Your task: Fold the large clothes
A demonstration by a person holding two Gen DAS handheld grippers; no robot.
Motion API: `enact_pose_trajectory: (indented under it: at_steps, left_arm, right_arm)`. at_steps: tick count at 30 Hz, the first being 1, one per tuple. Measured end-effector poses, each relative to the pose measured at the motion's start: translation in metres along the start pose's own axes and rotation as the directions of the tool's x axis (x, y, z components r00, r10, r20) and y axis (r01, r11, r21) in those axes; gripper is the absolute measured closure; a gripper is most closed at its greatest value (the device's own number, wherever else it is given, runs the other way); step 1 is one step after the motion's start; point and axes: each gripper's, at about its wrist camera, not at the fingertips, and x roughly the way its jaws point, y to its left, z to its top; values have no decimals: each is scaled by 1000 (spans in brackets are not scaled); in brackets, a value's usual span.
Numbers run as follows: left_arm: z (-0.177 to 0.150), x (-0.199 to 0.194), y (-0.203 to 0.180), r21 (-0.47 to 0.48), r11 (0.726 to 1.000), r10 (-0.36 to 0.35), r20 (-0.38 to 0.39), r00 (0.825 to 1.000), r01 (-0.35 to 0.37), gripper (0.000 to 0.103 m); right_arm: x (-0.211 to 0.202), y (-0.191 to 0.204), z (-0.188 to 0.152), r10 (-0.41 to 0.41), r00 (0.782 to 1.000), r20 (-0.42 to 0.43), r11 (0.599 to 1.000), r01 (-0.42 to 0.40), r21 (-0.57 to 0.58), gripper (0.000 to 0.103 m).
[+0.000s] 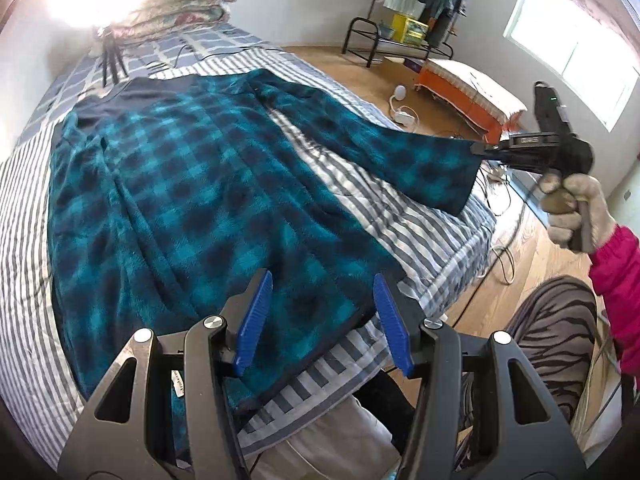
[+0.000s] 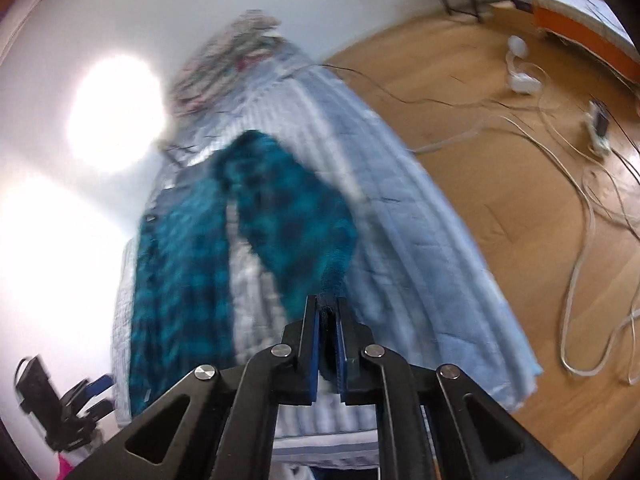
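One plaid robe [image 1: 180, 184], sleeve cuff [image 1: 460, 172] in right claw [image 2: 328, 312].

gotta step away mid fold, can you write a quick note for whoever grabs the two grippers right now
Right gripper: shut on the sleeve cuff, holding it lifted off the bed on the floor side.
Left gripper: open, empty, hovering over the hem of the plaid robe.
Robe lies spread flat along the bed, collar toward the pillows.
Done: robe laid out, one sleeve gripped.
Left: probably carry that sleeve across the body, fold the other sleeve in, then fold the robe up.
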Motion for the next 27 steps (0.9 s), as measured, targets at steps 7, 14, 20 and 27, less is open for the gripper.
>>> enact_pose_trajectory:
  at_steps: [7,14,20,27]
  left_arm:
    - [-4,-8,24,-79,997,-7,25,1000,9,49]
    - [-10,-11,46,-174,984,-31,41,999,38,49]
    - [-14,0,54,-247,967,-53,41,998,62,49]
    - [-11,30,44,-266,957,-127,-5,992,121,49]
  right_arm:
    - [-1,89,-2,68,998,-18,979,-70,-192,99]
    - [33,170,-36,100,984,-147,910,-150,-387,99]
    - [89,203,-82,63,942,-330,834,-231,-502,98]
    - [89,202,-81,118,913,-389,809,-316,-496,66]
